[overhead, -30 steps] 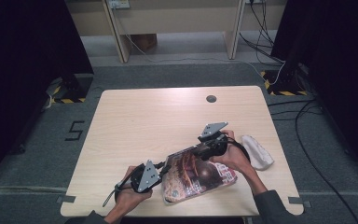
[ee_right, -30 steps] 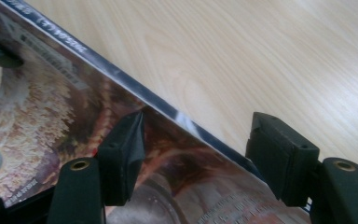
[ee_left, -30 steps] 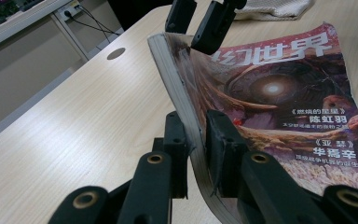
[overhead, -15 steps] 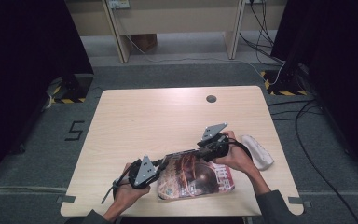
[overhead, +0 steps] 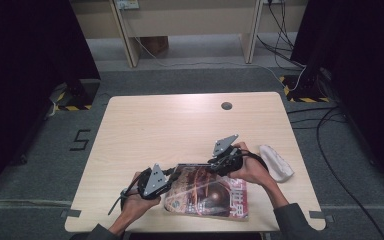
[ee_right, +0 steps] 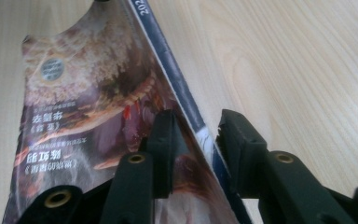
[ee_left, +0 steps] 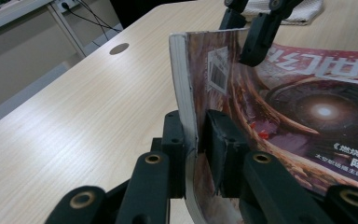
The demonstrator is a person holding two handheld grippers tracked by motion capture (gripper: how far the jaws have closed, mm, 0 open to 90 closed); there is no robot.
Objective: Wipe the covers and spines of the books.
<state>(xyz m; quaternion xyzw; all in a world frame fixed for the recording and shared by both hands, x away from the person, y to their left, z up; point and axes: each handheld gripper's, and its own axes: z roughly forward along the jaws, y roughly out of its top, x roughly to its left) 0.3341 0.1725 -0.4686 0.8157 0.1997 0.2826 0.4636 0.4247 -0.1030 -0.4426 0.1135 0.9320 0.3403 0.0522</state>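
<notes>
Left gripper (ee_left: 196, 140): I clamp the magazine (overhead: 210, 192) spine, palm under.
Right gripper (ee_right: 193, 140): my jaws straddle its spine, closing, a gap visible.

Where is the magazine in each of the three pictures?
High view: the magazine lies at the near table edge, between both hands.
Left gripper view: centre and right, its edge pinched in the jaws.
Right gripper view: left and centre, its spine between the jaws.
Shared landmark: the glowing round picture on its cover.
</notes>
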